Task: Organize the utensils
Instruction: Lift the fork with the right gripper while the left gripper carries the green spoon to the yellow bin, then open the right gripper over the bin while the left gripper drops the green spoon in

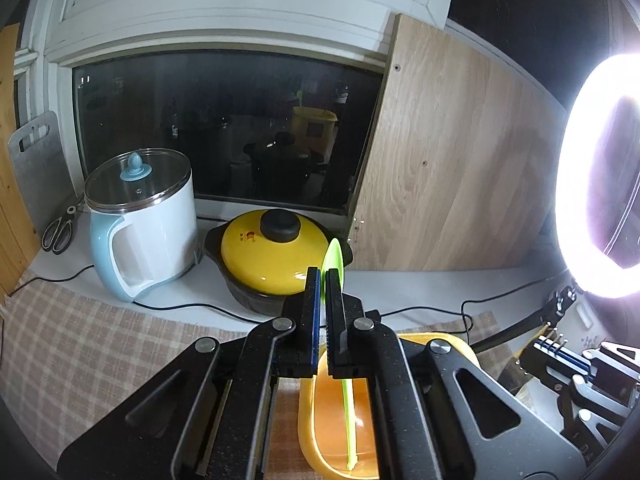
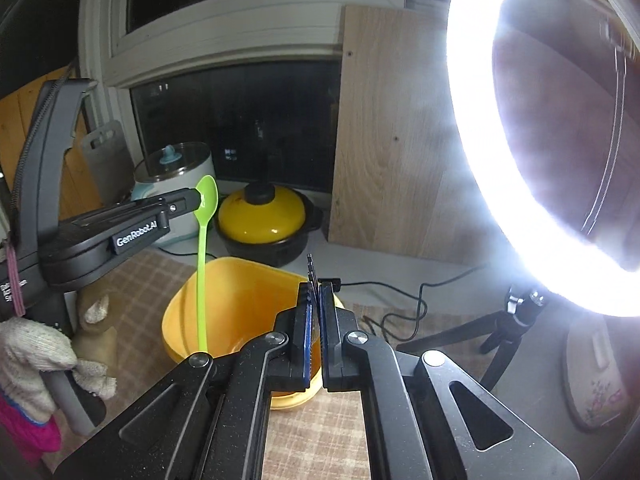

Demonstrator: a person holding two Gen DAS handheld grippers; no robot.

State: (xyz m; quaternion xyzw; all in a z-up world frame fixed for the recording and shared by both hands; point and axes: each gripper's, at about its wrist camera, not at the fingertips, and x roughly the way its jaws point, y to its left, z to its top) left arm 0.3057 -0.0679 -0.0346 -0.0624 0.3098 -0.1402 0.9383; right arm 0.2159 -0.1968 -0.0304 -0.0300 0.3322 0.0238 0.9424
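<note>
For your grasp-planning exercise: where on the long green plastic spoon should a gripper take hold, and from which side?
Grip the green plastic spoon at the neck just below its bowl, from the side, as the left gripper does. It hangs upright there, its thin handle reaching down into the yellow plastic tub.

- White electric kettle pot (image 1: 144, 216) with pale blue handle and glass lid, at back left by the dark window (image 1: 224, 128).
- Yellow-lidded black casserole pot (image 1: 276, 256) just right of it, black knob on top.
- Scissors (image 1: 60, 232) lying near a grey cutting board (image 1: 38, 164) leaning at the far left.
- Wood panel (image 1: 448, 168) upright at right.
- Lit ring light (image 2: 520, 136) on small tripod (image 2: 508, 336).
- Black cable (image 1: 472, 308) across the checked cloth (image 1: 100, 344).
</note>
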